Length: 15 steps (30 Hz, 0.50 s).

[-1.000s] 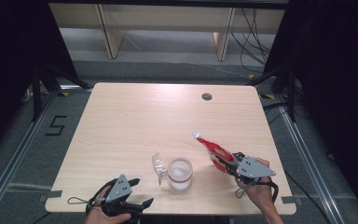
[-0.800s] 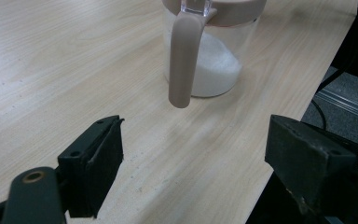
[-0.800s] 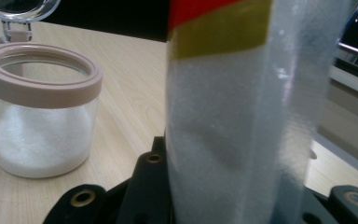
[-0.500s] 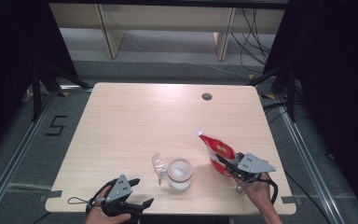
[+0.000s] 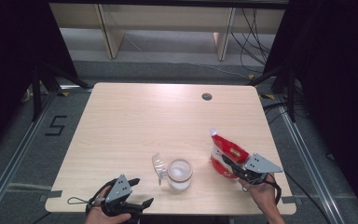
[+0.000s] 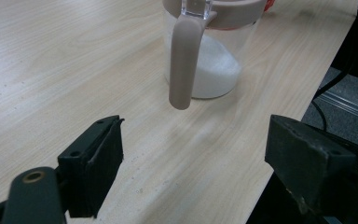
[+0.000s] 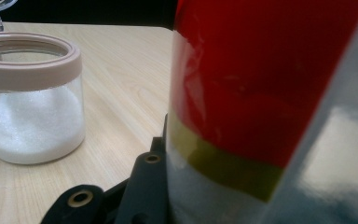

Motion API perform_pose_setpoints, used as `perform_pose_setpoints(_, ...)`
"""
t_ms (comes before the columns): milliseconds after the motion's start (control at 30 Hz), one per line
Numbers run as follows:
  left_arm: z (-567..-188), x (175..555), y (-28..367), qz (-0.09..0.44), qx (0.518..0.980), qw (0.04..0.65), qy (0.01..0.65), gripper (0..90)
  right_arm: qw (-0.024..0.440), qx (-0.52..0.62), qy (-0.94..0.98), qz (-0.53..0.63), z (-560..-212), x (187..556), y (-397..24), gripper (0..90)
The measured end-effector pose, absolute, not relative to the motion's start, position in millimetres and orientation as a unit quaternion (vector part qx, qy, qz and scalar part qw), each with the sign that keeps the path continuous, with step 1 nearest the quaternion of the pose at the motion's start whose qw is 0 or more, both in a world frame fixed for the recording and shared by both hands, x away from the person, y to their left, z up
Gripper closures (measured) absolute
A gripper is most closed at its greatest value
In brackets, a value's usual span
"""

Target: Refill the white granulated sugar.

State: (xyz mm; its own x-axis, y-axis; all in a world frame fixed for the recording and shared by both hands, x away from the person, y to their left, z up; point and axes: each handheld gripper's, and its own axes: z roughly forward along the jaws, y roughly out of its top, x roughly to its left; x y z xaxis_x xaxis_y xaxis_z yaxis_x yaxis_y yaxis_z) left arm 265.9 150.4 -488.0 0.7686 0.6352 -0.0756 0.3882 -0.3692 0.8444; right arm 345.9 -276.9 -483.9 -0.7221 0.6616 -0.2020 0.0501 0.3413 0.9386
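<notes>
The red pouch (image 5: 225,156) now stands more upright in the right gripper (image 5: 233,169).

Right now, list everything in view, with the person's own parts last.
table: one, light wood, centre of the high view
jar: one, clear with beige rim and handle, white grains inside, lid flipped open, near the table's front edge
pouch: one, red with a yellow band, right of the jar, held tilted
hole: one, dark, table's far right
shelf: one, pale wood, behind the table
left gripper: one, black, fingers open, front left edge, facing the jar's handle
right gripper: one, black, shut on the pouch
hands: two, at the bottom edge
</notes>
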Motion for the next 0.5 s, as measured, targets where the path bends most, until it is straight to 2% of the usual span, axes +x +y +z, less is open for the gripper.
perform_pose_setpoints(300, -488, 266, 150, 0.132, 0.817, 0.468, 0.311, 18.7, 0.307, 0.235, 0.757, 0.527, -478, 342, -279, 72.0)
perform_pose_setpoints(433, -488, 266, 150, 0.132, 0.817, 0.468, 0.31, 18.7, 0.301, 0.255, 0.752, 0.528, -475, 338, -280, 63.6)
perform_pose_setpoints(500, -488, 266, 149, 0.132, 0.815, 0.469, 0.313, 18.7, 0.322, 0.258, 0.742, 0.527, -473, 336, -282, 56.8)
